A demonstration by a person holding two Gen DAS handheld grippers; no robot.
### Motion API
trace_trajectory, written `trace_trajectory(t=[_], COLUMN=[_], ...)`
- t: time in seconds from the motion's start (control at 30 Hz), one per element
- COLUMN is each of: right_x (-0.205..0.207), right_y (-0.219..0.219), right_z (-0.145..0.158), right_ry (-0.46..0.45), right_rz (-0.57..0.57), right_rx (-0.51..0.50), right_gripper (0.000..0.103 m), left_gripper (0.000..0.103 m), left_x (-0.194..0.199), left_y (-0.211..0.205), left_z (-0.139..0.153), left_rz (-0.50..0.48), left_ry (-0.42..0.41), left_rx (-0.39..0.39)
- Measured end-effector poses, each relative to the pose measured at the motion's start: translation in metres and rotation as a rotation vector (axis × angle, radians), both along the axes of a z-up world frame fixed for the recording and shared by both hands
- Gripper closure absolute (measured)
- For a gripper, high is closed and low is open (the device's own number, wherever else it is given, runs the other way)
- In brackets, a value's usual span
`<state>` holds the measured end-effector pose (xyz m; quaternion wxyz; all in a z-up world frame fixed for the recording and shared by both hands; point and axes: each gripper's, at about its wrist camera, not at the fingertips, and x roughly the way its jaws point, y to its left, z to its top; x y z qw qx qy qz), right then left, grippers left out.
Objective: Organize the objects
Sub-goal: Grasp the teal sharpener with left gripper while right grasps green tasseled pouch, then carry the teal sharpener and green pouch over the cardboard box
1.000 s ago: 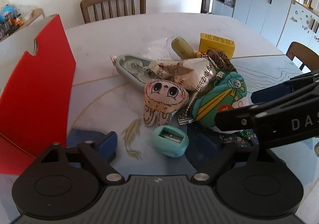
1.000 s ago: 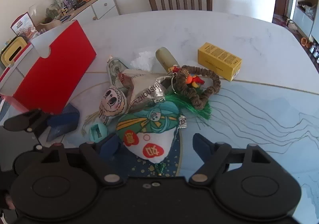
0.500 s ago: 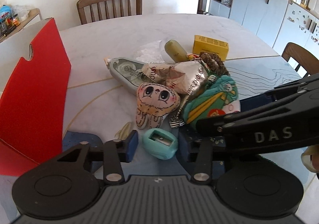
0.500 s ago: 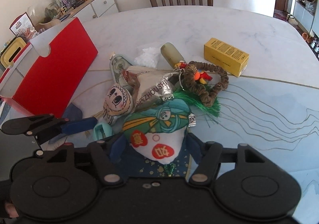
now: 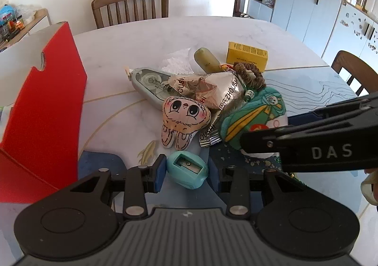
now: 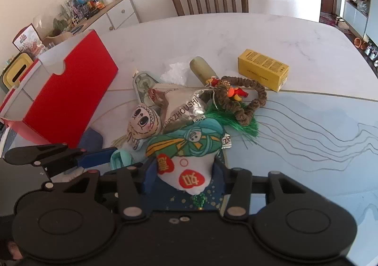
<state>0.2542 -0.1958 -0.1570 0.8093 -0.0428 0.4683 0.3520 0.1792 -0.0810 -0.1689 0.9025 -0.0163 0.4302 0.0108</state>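
The sharpener (image 5: 187, 169) is pinched between the left tool's (image 5: 185, 172) fingers and the pouch (image 6: 186, 159) by the right tool (image 6: 185, 175), so both should be lifted straight, grip kept firm, toward the red box (image 5: 45, 110) leftward.

The right tool (image 5: 304, 147) carries white capitals "DAS" on its black side, seen from the left wrist. The crumpled foil packet (image 5: 212, 93) has "ZHOUSHI" in black letters along its edge, with fragments "HOUSH" and "OUSH" on other folds; the right wrist view shows the same word on the packet. The green pouch (image 6: 186, 154) bears two red patches, each with a yellow Chinese character. The yellow box (image 6: 263, 68) has dark print too small to read.
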Motion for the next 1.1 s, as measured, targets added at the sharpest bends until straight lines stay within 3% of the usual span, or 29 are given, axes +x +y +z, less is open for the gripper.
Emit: trace_trajectory(t=[0.57, 1.1], right_x=[-0.035, -0.067], right_y=[-0.035, -0.013], right_z=[0.064, 0.125], right_ry=[-0.027, -0.090], right_rz=[0.021, 0.092], right_rx=[0.083, 0.071], right_gripper=[0.056, 0.056], left_gripper=[0.065, 0.065], left_x=[-0.034, -0.061], left_y=[0.013, 0.055], left_z=[0.052, 0.117], left_rz=[-0.009, -0.077], left_ry=[-0.023, -0.057], left_rx=[-0.044, -0.040])
